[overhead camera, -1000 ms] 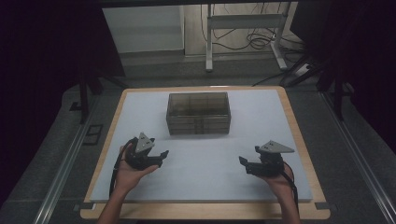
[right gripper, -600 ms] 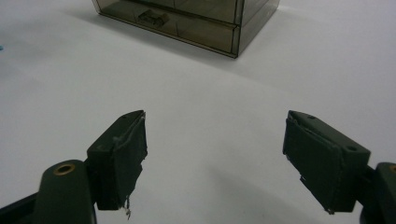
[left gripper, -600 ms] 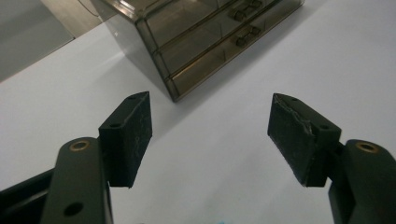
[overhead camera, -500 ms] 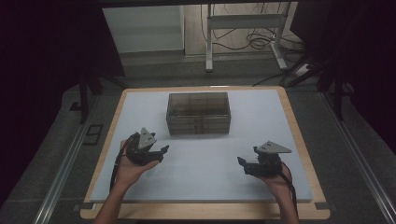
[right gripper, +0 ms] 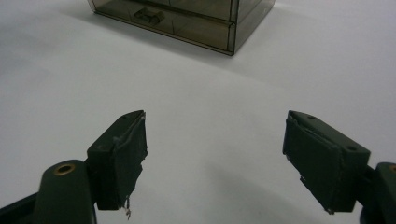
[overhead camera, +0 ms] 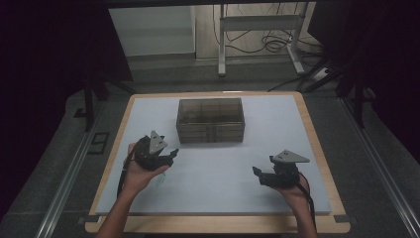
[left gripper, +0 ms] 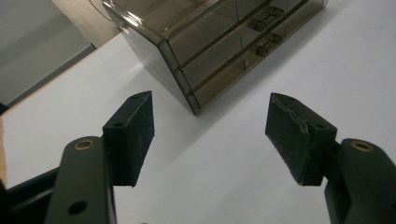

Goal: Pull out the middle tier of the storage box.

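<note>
A smoky, see-through drawer box (overhead camera: 210,119) stands at the back middle of the white tabletop (overhead camera: 218,188), its drawer fronts facing me. In the left gripper view the box (left gripper: 219,42) lies ahead, its near corner pointing between the jaws. My left gripper (overhead camera: 171,154) hovers at the box's front left, open; its jaws (left gripper: 212,126) have just been closing a little, with nothing between them. Farther right and nearer me, my right gripper (overhead camera: 257,173) is held level, open and empty (right gripper: 215,154), with the box (right gripper: 187,16) well ahead.
A wooden rim (overhead camera: 317,144) frames the white top. Metal rails (overhead camera: 67,183) run along both sides on the grey floor. Behind the table stand a white frame's legs (overhead camera: 222,49) and loose cables (overhead camera: 270,44).
The left gripper has edged slightly toward the box and tilted a little. The right gripper has stayed where it was.
</note>
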### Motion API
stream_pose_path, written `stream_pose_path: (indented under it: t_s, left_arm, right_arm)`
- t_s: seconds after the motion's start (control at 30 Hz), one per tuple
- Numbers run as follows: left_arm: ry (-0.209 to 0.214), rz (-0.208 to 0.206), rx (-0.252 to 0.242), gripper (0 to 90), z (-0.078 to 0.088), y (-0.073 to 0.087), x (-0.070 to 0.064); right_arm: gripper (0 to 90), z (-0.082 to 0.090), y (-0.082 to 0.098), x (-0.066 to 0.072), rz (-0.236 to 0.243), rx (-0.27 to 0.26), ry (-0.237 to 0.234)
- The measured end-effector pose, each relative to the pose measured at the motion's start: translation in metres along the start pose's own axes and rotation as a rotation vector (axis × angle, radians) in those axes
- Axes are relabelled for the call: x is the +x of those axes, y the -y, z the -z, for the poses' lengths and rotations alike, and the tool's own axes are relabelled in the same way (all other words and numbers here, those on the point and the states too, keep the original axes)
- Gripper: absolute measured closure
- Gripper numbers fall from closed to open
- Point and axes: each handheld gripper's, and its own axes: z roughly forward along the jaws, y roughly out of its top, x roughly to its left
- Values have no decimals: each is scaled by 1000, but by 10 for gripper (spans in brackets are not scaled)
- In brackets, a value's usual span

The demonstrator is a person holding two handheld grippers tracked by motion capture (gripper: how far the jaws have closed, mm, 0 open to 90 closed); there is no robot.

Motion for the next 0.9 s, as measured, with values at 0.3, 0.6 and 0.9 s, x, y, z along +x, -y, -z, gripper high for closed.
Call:
stream_pose_path:
  t_s: [0.3, 0.6, 0.9]
  left_arm:
    - [-12, -21, 4, 344, -5, -4, -1]
    - [-43, -62, 15, 351, -18, -10, -1]
    - [-46, -92, 22, 369, -29, -19, -4]
  right_arm:
    - [209, -1, 1, -1, -6, 3, 3]
    - [209, -2, 1, 1, -4, 10, 2]
    - [209, -2, 0, 2, -11, 5, -11]
